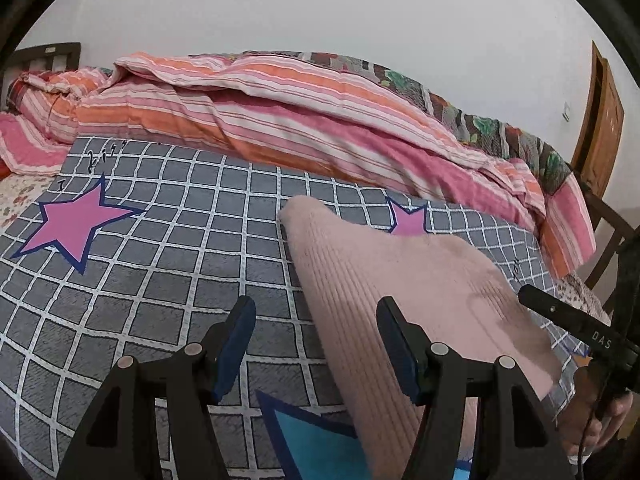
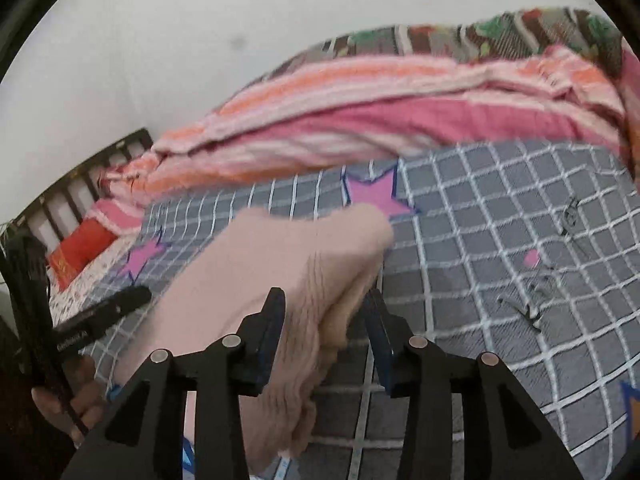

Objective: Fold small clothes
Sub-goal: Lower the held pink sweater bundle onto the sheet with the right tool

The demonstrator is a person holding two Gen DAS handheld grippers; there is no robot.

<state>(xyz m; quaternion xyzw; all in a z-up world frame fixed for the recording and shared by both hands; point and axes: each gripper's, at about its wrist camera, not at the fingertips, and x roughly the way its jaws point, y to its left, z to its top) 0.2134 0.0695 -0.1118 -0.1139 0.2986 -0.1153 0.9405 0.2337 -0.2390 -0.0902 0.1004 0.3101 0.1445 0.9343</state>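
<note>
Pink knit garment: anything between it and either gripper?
Nothing visible. The right gripper already has a bunched fold of the pink knit garment between its jaws. The left gripper stands open over the checked bedsheet, with the garment against its right finger.

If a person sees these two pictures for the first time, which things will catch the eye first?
First the pale pink knitted garment, lying on the grey checked sheet in the middle; part of it lies between the fingers of the right gripper. Next the pink star printed on the sheet at the left. Behind, a pink and orange striped quilt is heaped along the wall.
</note>
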